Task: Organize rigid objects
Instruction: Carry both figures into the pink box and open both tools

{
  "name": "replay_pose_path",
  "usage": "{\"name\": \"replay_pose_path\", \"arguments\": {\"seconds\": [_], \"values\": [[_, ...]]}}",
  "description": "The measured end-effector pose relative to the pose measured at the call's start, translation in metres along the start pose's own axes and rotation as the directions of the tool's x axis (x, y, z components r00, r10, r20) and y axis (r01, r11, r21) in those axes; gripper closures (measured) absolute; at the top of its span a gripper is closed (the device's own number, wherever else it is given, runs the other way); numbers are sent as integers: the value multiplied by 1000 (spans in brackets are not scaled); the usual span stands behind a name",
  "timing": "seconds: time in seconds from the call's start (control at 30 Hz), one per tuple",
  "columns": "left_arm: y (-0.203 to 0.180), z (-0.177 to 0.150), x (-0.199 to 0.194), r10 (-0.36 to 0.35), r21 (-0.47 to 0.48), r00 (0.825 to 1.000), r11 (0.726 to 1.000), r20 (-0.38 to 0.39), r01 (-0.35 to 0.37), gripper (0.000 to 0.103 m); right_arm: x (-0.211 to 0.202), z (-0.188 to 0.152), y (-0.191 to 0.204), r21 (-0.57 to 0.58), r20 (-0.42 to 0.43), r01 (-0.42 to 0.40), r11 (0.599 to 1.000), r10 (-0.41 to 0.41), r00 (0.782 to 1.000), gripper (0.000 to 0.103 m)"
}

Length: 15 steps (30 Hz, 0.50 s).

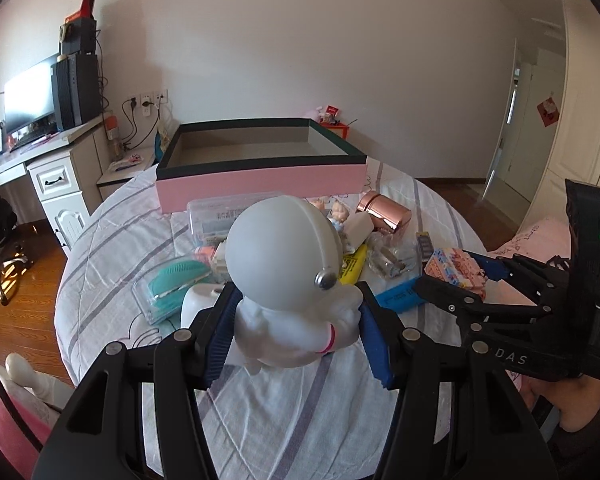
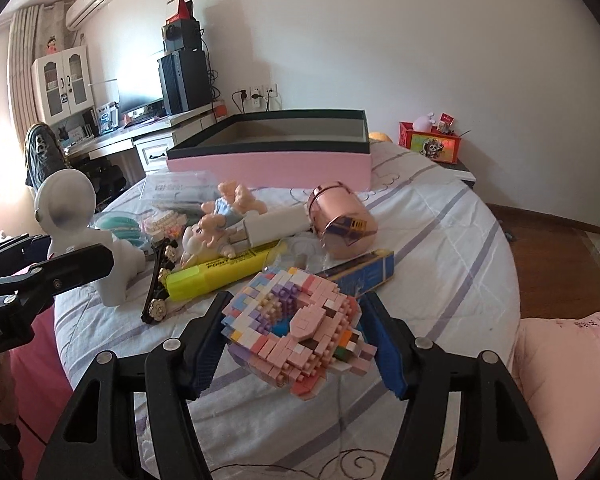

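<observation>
My left gripper [image 1: 296,316] is shut on a white astronaut figure [image 1: 288,264], held upright above the bed; the figure also shows at the left of the right wrist view [image 2: 80,224]. My right gripper [image 2: 296,336] is shut on a pink brick-built model in a clear bag [image 2: 296,328]; the model also shows in the left wrist view [image 1: 456,270]. A pink box with a dark rim [image 1: 260,184] stands open at the far side of the bed, and its inside looks empty [image 2: 268,160].
A pile lies between the grippers and the box: a rose-gold cylinder [image 2: 342,220], a yellow highlighter [image 2: 224,270], a blue box [image 2: 364,268], doll figures [image 2: 220,220], a teal brush in a clear case [image 1: 172,284], a clear plastic case [image 1: 216,216]. A desk [image 1: 40,168] stands left.
</observation>
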<state>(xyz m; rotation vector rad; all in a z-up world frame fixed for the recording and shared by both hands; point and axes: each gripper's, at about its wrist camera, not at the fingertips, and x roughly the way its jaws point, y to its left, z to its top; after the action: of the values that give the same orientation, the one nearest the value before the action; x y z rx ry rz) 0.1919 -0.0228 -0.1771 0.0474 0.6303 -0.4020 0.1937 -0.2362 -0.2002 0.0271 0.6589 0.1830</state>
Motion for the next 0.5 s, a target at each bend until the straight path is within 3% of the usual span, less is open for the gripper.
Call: {"name": "replay_pose_path", "arguments": {"seconds": [0.27, 0.4, 0.5], "values": [[1, 56, 20, -40, 33, 999, 999, 10, 40, 45, 4, 58, -9, -25, 86, -47, 999, 49, 995, 37], [13, 98, 44, 22, 42, 1000, 999, 11, -22, 45, 25, 106, -1, -71, 114, -77, 995, 84, 990, 37], [30, 129, 67, 24, 22, 1000, 999, -3, -24, 45, 59, 142, 1, -91, 70, -101, 991, 107, 992, 37]]}}
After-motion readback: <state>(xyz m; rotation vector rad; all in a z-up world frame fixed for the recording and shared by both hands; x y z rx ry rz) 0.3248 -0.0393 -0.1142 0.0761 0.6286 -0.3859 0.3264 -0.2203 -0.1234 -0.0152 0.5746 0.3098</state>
